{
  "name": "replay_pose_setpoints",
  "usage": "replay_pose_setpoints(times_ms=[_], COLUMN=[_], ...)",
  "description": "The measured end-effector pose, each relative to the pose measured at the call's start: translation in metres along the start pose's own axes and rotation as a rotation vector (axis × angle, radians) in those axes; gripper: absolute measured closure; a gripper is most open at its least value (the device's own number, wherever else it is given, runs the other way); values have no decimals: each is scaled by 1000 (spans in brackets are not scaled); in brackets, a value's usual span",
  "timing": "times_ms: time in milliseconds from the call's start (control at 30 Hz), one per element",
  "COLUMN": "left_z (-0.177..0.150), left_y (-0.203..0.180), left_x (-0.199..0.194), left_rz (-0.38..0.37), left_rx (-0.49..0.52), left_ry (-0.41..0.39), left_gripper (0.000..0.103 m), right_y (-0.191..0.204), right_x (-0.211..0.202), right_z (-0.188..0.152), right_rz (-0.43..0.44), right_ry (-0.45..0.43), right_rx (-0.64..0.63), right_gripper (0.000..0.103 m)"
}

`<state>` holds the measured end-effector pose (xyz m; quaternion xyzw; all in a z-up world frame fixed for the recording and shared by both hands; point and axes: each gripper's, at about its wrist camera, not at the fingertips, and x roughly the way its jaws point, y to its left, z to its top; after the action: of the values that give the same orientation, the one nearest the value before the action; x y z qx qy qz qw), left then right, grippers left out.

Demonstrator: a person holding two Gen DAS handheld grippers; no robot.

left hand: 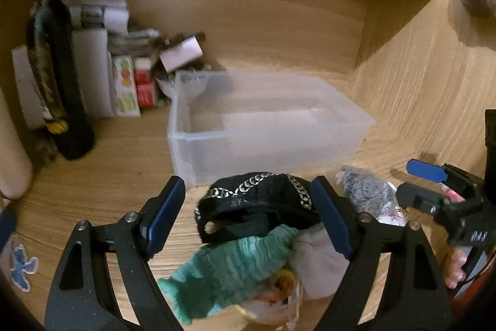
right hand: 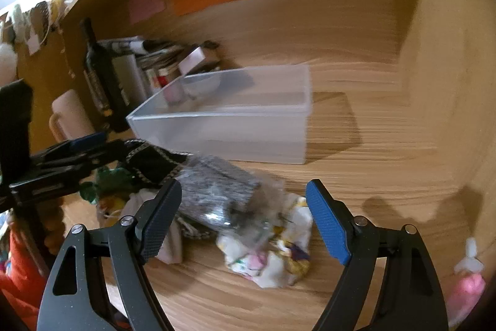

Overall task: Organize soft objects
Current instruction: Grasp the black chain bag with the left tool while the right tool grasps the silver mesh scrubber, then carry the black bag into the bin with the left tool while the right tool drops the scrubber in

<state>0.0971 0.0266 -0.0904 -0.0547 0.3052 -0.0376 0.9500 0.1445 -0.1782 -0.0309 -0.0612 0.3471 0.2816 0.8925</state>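
Both grippers hang over the sock pile (left hand: pixel 248 238) before the clear bin (left hand: pixel 263 126): left gripper (left hand: pixel 248 216) and right gripper (right hand: pixel 245 219), jaws released, grasping nothing.

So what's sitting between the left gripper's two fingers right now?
The black chain-trimmed garment, with a green knit piece and pale cloth nearer the camera, lies between the left gripper fingers in the left wrist view. The pads aren't pressing it.
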Motion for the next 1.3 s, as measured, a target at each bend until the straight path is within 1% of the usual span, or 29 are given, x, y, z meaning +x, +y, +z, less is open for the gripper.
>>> replay_pose_setpoints(times_ms=[67, 167, 267, 300, 333, 367, 433, 500, 567, 633, 667, 800, 1000, 1300], left_z=[-1, -2, -3, -3, -3, -3, -4, -6, -6, -7, -6, -6, 5, 32], left_y=[3, 7, 9, 9, 9, 9, 8, 7, 6, 6, 6, 6, 2, 2], left_x=[11, 22, 23, 24, 24, 25, 27, 27, 24, 22, 22, 15, -12, -47], left_rz=[-24, -57, -78, -82, -87, -95, -108, -125, -131, -142, -145, -159, -130, -118], left_rx=[-18, -45, -65, -69, -71, -68, -63, -61, -62, -63, -64, -70, -36, -24], left_ry=[33, 68, 80, 82, 85, 90, 103, 110, 102, 97, 97, 78, -9, -140], left_gripper=[19, 19, 19, 21, 27, 30, 49, 59, 66, 79, 80, 84, 86, 87], right_y=[0, -1, -3, -3, -3, -4, -3, 0, 1, 1, 1, 1, -1, 2], right_x=[10, 25, 29, 30, 32, 34, 33, 32, 29, 26, 24, 14, -7, -27], right_z=[1, 2, 1, 1, 0, 0, 0, -1, -2, -2, -3, -1, 8, 27], right_rz=[-11, 1, 17, 27, 36, 40, 50, 38, 26, 10, 7, -5, -31, -50], right_ry=[35, 86, 100, 105, 111, 122, 120, 108, 93, 73, 62, 26, -51, -156], right_rx=[-14, 6, 47, 57, 59, 55, 64, 54, 48, 39, 41, 41, 38, 24], right_gripper=[22, 22, 23, 25, 33, 42, 51, 57, 68, 74, 77, 80, 80, 80])
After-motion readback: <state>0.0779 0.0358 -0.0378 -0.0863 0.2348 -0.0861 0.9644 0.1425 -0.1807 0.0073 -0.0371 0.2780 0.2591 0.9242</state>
